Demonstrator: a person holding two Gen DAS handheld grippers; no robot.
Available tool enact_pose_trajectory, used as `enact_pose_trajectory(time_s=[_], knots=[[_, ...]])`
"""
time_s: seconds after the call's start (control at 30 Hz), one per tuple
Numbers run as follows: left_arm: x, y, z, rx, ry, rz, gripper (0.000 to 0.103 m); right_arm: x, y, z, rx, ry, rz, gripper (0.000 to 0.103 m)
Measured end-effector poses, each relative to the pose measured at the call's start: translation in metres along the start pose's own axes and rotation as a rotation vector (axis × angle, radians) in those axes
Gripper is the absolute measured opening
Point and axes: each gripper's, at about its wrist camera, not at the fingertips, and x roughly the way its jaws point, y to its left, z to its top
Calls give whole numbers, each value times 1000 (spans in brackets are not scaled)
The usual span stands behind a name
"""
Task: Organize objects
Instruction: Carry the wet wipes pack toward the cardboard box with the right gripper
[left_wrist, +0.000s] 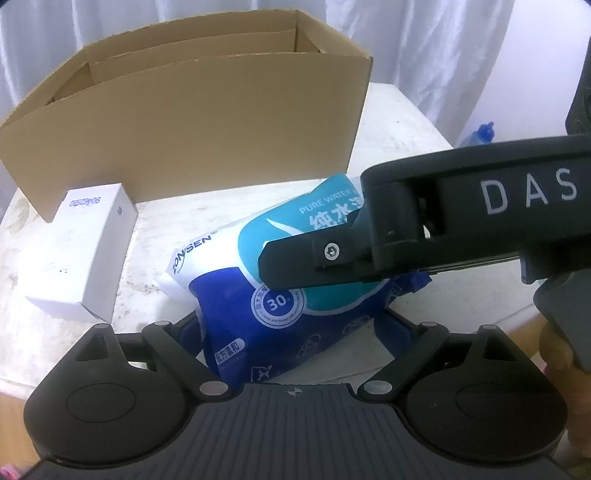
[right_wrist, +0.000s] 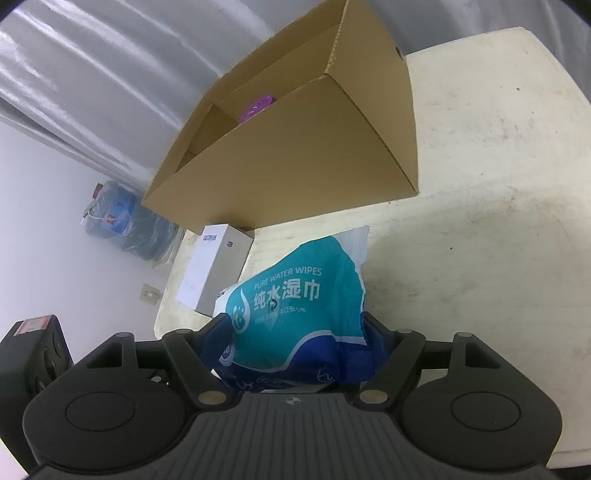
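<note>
A blue, teal and white pack of wet wipes (left_wrist: 258, 288) is held above the pale table (left_wrist: 399, 122), in front of an open cardboard box (left_wrist: 192, 125). My left gripper (left_wrist: 291, 332) is shut on the pack's near end. My right gripper (left_wrist: 295, 266) comes in from the right and is shut on the pack's other side. In the right wrist view the pack (right_wrist: 295, 302) sits between the right gripper's (right_wrist: 295, 343) fingers. A purple item (right_wrist: 256, 107) lies inside the box (right_wrist: 295, 158).
A small white carton (left_wrist: 85, 258) lies on the table left of the pack, close to the box; it also shows in the right wrist view (right_wrist: 218, 266). A blue water jug (right_wrist: 122, 221) stands on the floor beyond the table edge. White curtains hang behind.
</note>
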Motion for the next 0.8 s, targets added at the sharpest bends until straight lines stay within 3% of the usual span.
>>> enact_pose_trajectory(time_s=[0.63,0.8], knots=[[-39,0,-13,-84,-72,62,91,-20,30,-2,-100,33,38,77],[-57,0,-8,-111,-124,72,91,-32,49,6,-159,24,39,77]])
